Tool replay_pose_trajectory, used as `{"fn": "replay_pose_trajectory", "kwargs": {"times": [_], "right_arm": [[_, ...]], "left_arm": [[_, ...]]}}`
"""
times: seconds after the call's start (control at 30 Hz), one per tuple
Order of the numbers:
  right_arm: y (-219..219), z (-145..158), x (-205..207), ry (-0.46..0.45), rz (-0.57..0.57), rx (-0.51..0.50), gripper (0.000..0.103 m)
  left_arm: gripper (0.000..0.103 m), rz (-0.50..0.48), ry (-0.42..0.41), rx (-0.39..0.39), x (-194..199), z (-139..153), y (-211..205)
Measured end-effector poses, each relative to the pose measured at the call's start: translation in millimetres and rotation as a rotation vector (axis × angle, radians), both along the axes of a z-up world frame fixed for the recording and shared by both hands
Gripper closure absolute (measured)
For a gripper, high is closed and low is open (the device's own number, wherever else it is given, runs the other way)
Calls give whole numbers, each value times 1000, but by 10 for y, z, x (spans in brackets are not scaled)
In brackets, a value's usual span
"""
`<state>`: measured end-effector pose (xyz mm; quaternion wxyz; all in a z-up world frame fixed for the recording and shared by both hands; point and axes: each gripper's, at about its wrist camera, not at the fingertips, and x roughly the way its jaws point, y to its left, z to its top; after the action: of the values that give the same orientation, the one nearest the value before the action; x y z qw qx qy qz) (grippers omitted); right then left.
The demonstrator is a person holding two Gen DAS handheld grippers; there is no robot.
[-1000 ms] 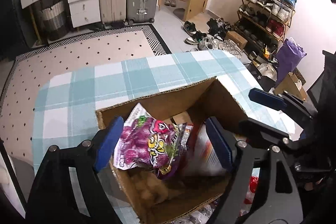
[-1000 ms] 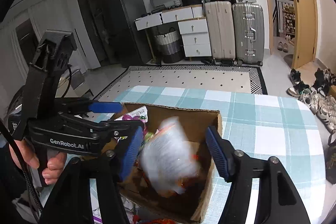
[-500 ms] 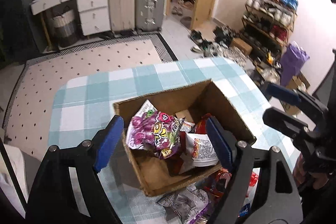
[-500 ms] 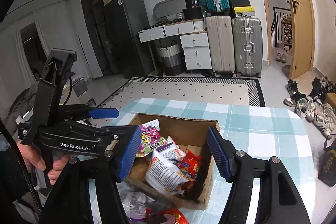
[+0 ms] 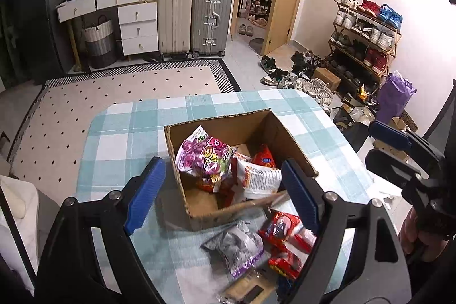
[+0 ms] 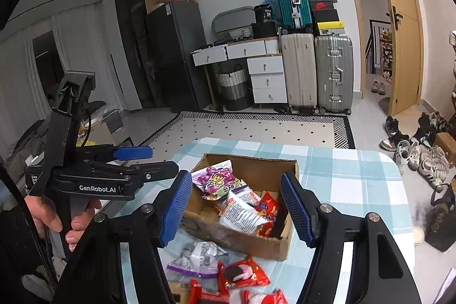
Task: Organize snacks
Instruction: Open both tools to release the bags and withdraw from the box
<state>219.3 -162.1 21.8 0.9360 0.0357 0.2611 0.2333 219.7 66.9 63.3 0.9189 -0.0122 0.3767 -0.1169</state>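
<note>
Both tongs are held above the table, nothing gripped. Left tongs are spread wide, jaws seen to have just been opening, blue ribbed pads empty. Right tongs are parted less widely, also empty; a hand is seen on the left handle. Corrugated cardboard box, open-topped, with a ragged rim, is set on the table, covered in teal-and-white checked cloth. Inside the box are lying a crinkly purple snack bag, a white printed packet and a small red packet. Outside, just beside the near box wall, a glossy silver-purple pouch and red foil packets are left loose.
</note>
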Motion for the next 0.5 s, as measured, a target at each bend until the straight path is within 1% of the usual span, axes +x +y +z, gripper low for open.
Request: {"fn": "replay_pose_trajectory", "kwargs": {"times": [0.07,0.2,0.27,0.33,0.37,0.4,0.43,0.5], "right_arm": [[-5,31,-128,-7,-2,-1,36],[-24,77,-368,-24,-9,-3,29],[-37,82,-483,-27,-12,-2,28],[-44,94,-595,-30,-11,-1,28],[-44,97,-671,-33,-14,-3,27],[-47,97,-739,-36,-17,-3,23],[-48,96,-794,-37,-19,-2,20],[-52,96,-910,-43,-21,2,19]], "left_arm": [[19,3,-7,1,-127,57,-3],[18,0,-14,0,-371,117,-14],[17,-1,-21,0,-518,144,-30],[14,4,-28,4,-634,158,-52],[11,8,-32,5,-707,164,-59],[7,13,-38,5,-759,166,-67],[4,22,-47,4,-822,167,-66],[3,42,-62,-4,-921,168,-50]]}}
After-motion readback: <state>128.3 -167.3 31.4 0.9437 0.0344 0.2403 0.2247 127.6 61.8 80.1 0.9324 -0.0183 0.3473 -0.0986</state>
